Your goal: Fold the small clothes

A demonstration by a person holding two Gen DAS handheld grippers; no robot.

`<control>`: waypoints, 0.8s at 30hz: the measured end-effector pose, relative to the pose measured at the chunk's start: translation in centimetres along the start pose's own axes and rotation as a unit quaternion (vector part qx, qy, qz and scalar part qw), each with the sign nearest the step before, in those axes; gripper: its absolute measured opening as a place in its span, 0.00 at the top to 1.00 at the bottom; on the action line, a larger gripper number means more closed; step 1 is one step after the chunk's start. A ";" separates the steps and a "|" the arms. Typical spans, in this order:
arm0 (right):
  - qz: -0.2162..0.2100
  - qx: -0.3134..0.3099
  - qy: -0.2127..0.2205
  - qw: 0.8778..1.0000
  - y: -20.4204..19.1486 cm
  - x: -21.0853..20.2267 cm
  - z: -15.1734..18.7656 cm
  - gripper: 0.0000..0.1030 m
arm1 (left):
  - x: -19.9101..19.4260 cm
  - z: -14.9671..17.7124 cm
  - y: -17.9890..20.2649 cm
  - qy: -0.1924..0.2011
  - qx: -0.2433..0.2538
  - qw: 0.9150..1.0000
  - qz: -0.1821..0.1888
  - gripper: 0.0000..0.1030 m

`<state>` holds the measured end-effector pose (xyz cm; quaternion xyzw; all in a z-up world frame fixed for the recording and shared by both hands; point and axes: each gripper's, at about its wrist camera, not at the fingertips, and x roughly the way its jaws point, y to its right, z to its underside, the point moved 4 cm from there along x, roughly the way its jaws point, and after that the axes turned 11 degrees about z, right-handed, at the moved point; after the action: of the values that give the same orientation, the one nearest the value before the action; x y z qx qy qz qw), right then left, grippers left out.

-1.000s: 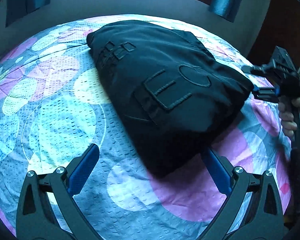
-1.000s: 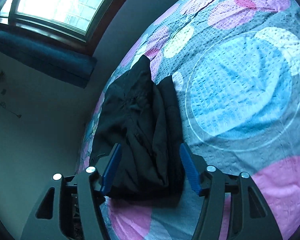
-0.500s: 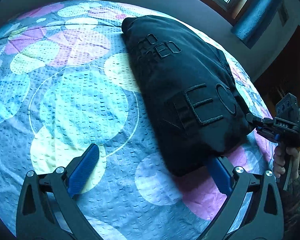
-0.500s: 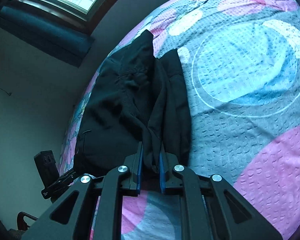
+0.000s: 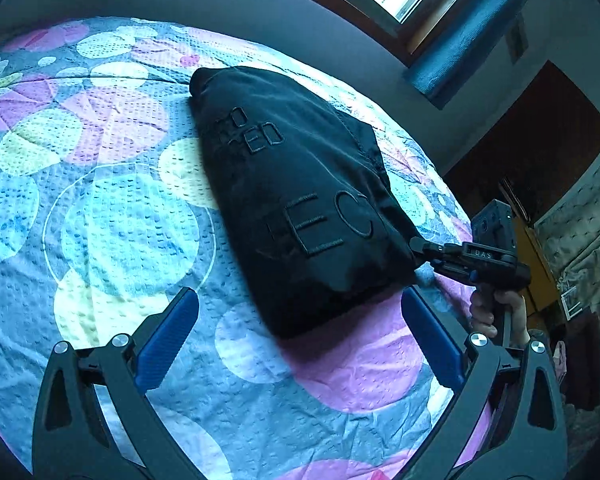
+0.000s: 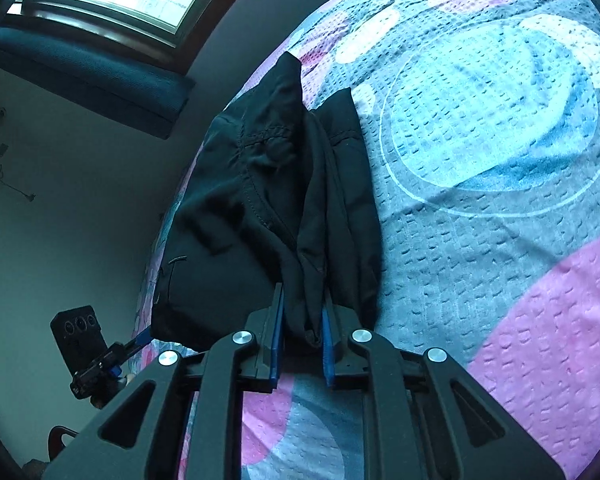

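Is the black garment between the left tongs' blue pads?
No: the left tongs stand wide open over the bedspread, the black garment beyond them.

Black-framed right gripper (image 6: 302,340) has blue pads and silver screws.

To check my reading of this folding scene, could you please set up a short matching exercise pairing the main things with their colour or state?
Things:
1. black garment
2. left hand-held gripper
3. right hand-held gripper
4. bedspread

Descriptions:
A. jaws wide apart, nothing between the pads
B. printed with blue, pink and yellow circles
C. jaws narrow and opening slightly, a bunched fabric edge between the blue pads
D. lies on the bed, raised lettering on top

Pairs: 1-D, 2-A, 3-C, 4-B
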<state>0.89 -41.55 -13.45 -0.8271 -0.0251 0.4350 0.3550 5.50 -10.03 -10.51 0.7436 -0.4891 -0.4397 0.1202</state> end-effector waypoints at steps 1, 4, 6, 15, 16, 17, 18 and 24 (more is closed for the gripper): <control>0.000 -0.007 0.004 1.000 -0.3 -0.8 -0.3 0.71 | 0.5 -0.4 -0.4 -0.005 -0.002 1.000 0.004 0.02; 0.011 -0.023 0.050 0.998 -0.7 -3.3 -1.8 0.29 | 2.6 -2.0 -2.0 -0.030 -0.018 0.999 0.019 0.02; 0.006 -0.019 0.066 0.998 -0.5 -3.8 -3.2 0.28 | 4.1 -2.7 -2.9 -0.039 -0.036 0.998 0.032 0.02; -0.015 0.002 -0.006 1.000 0.2 3.4 -6.5 0.24 | 8.8 -4.7 -4.3 -0.049 -0.078 0.994 0.067 0.02; -0.007 -0.014 -0.004 1.000 -0.3 3.7 -6.4 0.23 | 9.3 -4.8 -4.5 -0.050 -0.081 0.993 0.065 0.02; 0.000 -0.028 -0.004 1.000 -0.9 3.9 -6.4 0.23 | 9.6 -4.8 -4.7 -0.050 -0.088 0.993 0.064 0.06; 0.010 -0.042 -0.004 0.999 -1.2 4.0 -6.3 0.26 | 9.9 -4.7 -4.9 -0.050 -0.099 0.991 0.075 0.14; 0.019 -0.045 -0.012 0.999 -0.5 4.3 -5.2 0.62 | 10.5 -4.2 -3.6 -0.039 -0.061 0.997 0.022 0.21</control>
<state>7.53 -42.60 -14.20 -0.8374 -0.0329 0.4499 0.3087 12.42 -18.13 -15.86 0.7060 -0.4824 -0.4946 0.1556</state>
